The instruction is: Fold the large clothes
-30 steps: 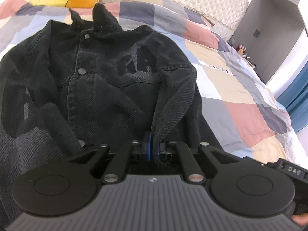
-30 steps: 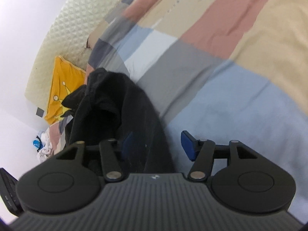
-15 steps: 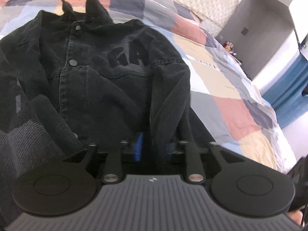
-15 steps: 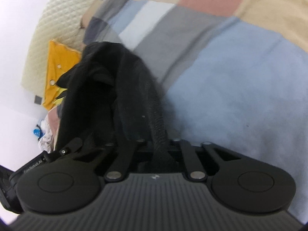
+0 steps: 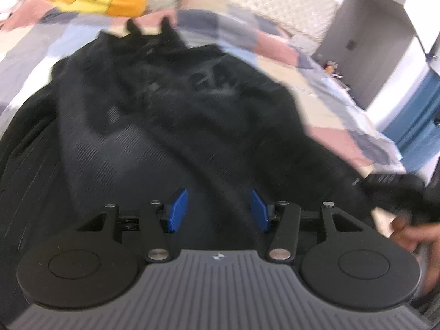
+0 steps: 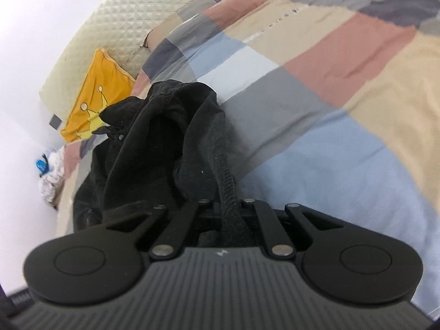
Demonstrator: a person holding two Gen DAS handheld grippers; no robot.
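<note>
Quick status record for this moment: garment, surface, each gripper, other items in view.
garment: black denim jacket, front up, collar toward the headboard
surface: patchwork quilt on a bed
left gripper: open, jaws have just been opening, blue pads apart above the jacket, nothing pinched
right gripper: shut on a ribbed edge of the jacket, fabric bunched and lifted ahead of it
hand: at the right edge of the left wrist view, blurred
other: yellow pillow by the quilted headboard
</note>
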